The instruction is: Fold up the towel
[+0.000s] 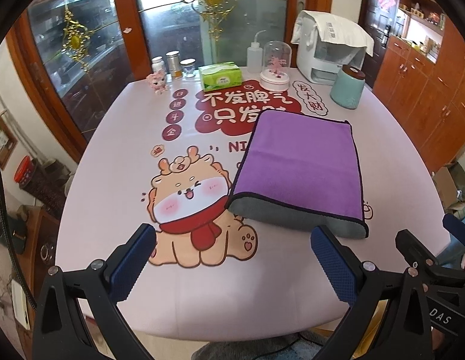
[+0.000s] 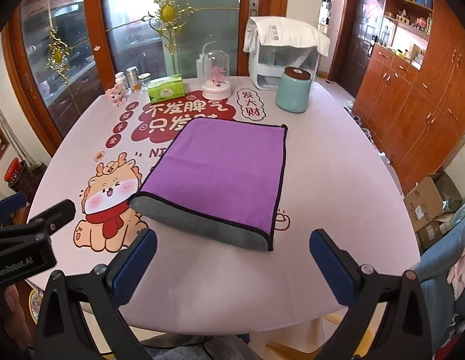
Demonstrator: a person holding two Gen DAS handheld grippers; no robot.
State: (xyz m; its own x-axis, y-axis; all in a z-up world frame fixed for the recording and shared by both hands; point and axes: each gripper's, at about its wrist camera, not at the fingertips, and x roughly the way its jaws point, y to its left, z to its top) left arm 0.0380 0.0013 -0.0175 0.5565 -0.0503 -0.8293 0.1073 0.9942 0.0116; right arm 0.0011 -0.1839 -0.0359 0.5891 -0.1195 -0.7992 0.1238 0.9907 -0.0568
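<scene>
A purple towel [image 1: 301, 162] with a grey underside and dark edging lies folded on the pink table [image 1: 112, 180]. It also shows in the right wrist view [image 2: 226, 174], with its grey folded edge [image 2: 202, 225] nearest me. My left gripper [image 1: 232, 240] is open and empty, above the table in front of the towel's near left corner. My right gripper [image 2: 232, 243] is open and empty, just in front of the towel's near edge. Neither touches the towel. The right gripper's body shows at the right edge of the left wrist view [image 1: 418, 255].
At the far side of the table stand a green tissue box [image 1: 222, 75], a glass dome ornament [image 1: 276, 66], a teal jar [image 1: 348, 87], a white appliance under a cloth [image 1: 328, 48], a squeeze bottle [image 1: 254, 54], small jars [image 1: 174, 64] and a pink figurine [image 1: 157, 82]. Wooden cabinets [image 2: 412, 90] stand right.
</scene>
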